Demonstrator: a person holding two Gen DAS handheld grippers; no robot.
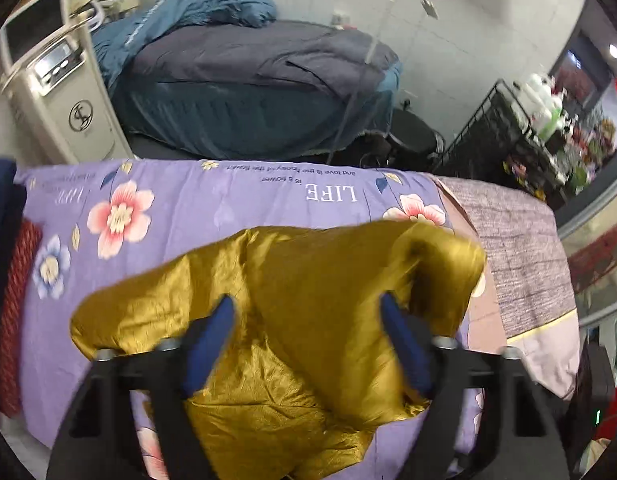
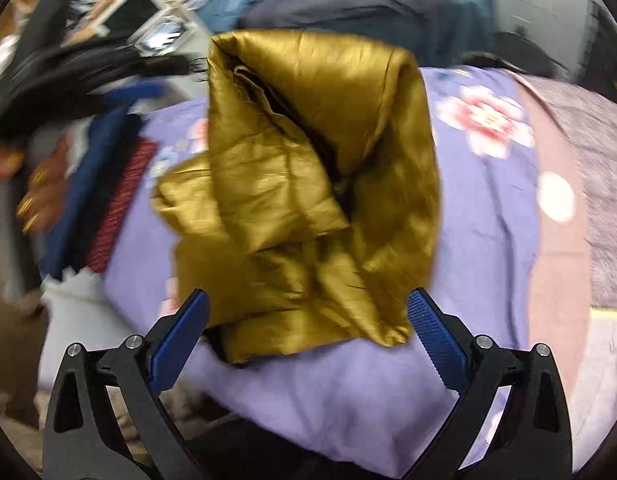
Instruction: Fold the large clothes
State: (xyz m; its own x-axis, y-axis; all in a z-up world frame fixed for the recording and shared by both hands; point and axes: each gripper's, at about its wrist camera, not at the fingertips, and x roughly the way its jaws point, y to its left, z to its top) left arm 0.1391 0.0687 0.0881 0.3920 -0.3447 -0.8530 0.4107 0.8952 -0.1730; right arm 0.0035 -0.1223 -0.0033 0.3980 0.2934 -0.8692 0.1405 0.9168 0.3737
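A shiny gold garment (image 1: 300, 304) lies bunched and partly folded on a purple floral bedsheet (image 1: 180, 200). My left gripper (image 1: 308, 308) is open, its blue fingers (image 1: 212, 340) spread just above the gold cloth. In the right wrist view the gold garment (image 2: 308, 184) lies in thick folds on the purple sheet (image 2: 484, 216). My right gripper (image 2: 308, 300) is open at the garment's near edge, holding nothing. The other gripper (image 2: 88, 76) shows blurred at the upper left there.
A grey-purple blanket (image 1: 520, 256) covers the bed's right part. Dark blue and red clothes (image 1: 16, 304) lie at the left edge. Behind stand a white machine (image 1: 56, 88), a bed with blue covers (image 1: 248, 84) and a black wire cart (image 1: 508, 128).
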